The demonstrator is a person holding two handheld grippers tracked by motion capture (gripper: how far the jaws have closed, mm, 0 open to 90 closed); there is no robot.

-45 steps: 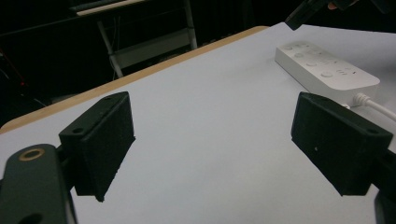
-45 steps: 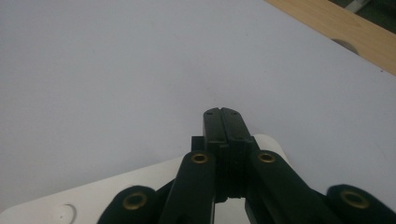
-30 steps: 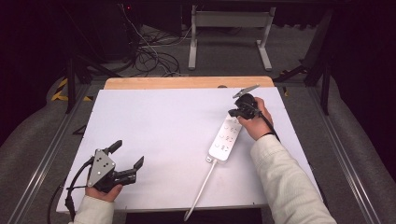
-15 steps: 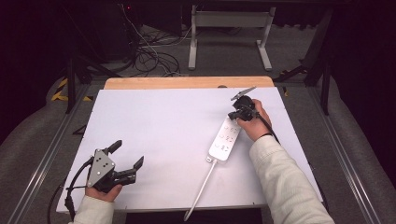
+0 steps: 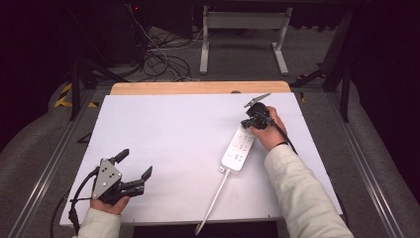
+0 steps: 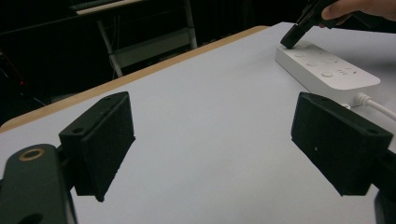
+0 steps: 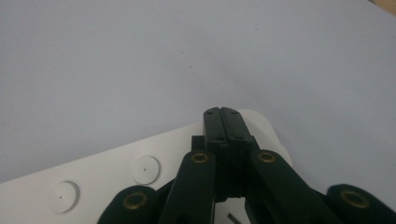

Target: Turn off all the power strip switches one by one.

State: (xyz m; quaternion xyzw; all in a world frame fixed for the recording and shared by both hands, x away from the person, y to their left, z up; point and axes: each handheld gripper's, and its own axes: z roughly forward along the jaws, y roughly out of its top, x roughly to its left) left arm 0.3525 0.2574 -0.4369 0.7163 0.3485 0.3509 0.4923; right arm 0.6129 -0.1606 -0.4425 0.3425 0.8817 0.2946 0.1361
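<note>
Two jaws clenched on nothing: your right hand-held gripper [image 5: 253, 118] presses the far end of the power strip [image 5: 239, 148] on the table [image 5: 163, 129]; push off-centre and it skids. Left hand-held gripper [image 5: 130, 174] idles released.

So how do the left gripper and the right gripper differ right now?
The left gripper has its jaws spread wide with nothing between them; the right gripper has its jaws shut together. The left gripper sits near the front left of the white table, away from the power strip; the right gripper's tip is at the power strip's far end. Both are black and hand-held.
</note>
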